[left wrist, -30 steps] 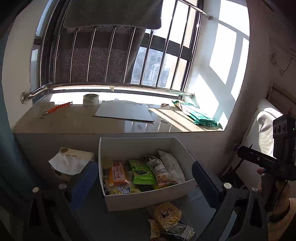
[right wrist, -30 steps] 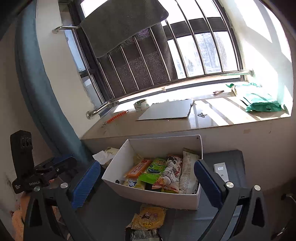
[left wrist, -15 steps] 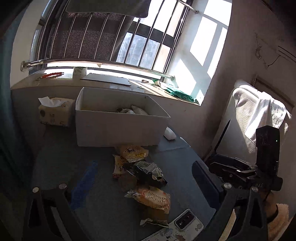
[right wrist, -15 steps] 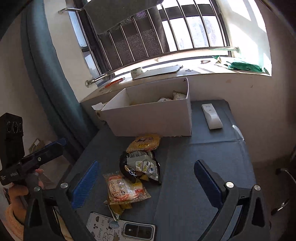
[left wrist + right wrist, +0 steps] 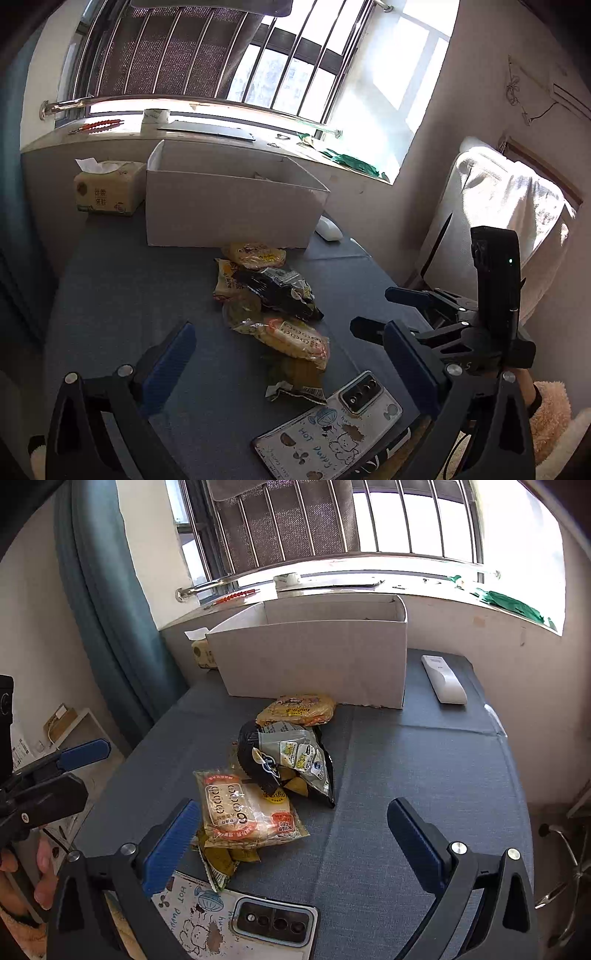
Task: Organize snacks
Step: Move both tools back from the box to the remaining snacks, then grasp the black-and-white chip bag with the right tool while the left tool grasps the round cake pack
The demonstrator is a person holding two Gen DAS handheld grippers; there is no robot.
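The left gripper [image 5: 288, 363] hangs above the near edge of the grey tabletop [image 5: 122, 291] with its jaws spread wide and nothing between them. The right gripper [image 5: 293, 840] is likewise above the near edge, jaws spread and empty; in the left view it shows at the right side [image 5: 376, 314], also parted.

Nearest lies a phone [image 5: 236, 915] in a cartoon case, face down at the tabletop's near edge. Just beyond it is a crumpled olive wrapper [image 5: 221, 860], partly under a clear pack of pale biscuits [image 5: 243, 808] with a red-and-orange label. Touching that pack on its far side is a black and silver bag [image 5: 291, 760], lying flat and overlapping what seems to be another yellow packet [image 5: 229, 280], though most of it is hidden. Farther on, a yellow round-looking packet [image 5: 299, 709] rests just in front of the white cardboard box [image 5: 314, 661], close to its front wall.

The box stands open at the back of the tabletop; from this low angle its contents are barely visible. A white remote [image 5: 443, 679] lies to its right, a tissue box [image 5: 107, 188] to its left. Behind them runs the sunlit window sill [image 5: 221, 133], carrying a roll of tape [image 5: 156, 115].
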